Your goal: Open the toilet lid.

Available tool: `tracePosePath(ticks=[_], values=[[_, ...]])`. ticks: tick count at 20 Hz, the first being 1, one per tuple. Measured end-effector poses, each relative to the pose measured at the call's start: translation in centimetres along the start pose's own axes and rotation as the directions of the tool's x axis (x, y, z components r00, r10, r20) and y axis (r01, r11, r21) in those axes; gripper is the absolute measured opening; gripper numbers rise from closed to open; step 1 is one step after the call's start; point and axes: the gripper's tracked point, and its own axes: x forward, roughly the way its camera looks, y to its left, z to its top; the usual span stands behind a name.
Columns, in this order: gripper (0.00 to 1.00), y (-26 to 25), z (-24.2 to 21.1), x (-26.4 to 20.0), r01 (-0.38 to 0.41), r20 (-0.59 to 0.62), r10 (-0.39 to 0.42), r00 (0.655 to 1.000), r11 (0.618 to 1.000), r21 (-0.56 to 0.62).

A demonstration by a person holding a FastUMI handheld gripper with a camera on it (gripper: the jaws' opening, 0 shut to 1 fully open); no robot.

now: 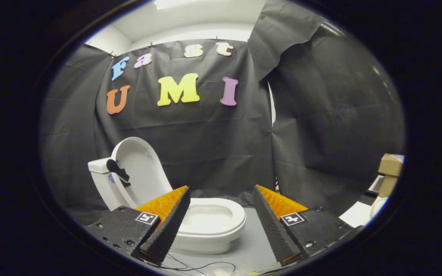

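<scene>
The gripper was seen with its two fingers spread wide apart and nothing held between them. Just beyond the fingers, a white toilet was set on a grey floor, its bowl partly hidden behind the left finger. The toilet lid was raised and leaned back against the cistern, on whose side a dark flush lever was mounted. Cardboard boxes were seen far off beyond the right finger. A thin cable was laid on the floor beneath the fingers.

The gripper view looks forward along its jaws (set low) toward the nearby toilet.
</scene>
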Motion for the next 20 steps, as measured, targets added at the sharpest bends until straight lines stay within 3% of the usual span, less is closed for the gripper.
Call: tracePosePath(ticks=[20], values=[[1.0, 0.6, 0.7, -0.5, -0.011, 0.028, 0.012, 1.0, 1.0, -0.022]])
